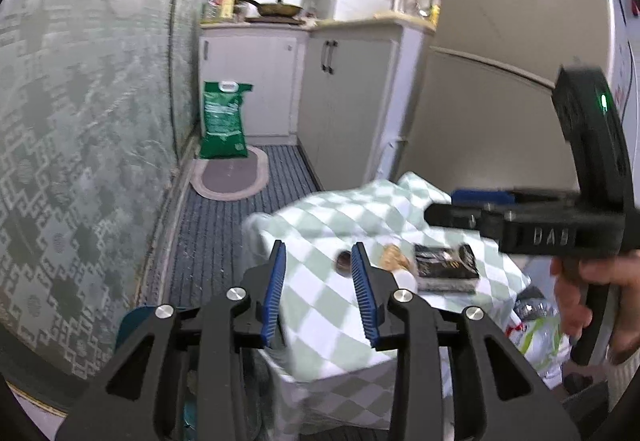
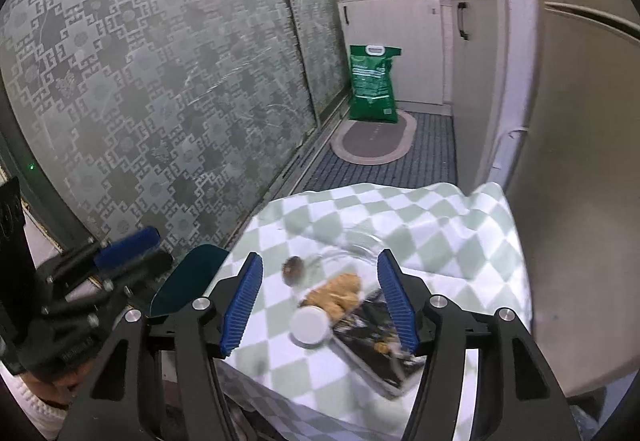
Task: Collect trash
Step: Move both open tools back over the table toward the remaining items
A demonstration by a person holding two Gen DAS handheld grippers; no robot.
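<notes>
Trash: white lid (image 2: 309, 327) and black packet (image 2: 376, 341) on checked cloth (image 2: 420, 217), between empty parted right jaws

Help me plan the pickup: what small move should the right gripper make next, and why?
Probably lower the right gripper onto the white cap. Its jaws stand open and empty, and the cap lies between them on the checked cloth, beside the brown scrap and black packet.

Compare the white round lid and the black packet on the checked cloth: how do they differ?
The white lid is small, round and plain; the black packet is larger, rectangular and printed. The lid lies nearer the table's middle, the packet nearer the fridge-side edge. Both lie loose on the checked cloth, held by neither gripper.
</notes>
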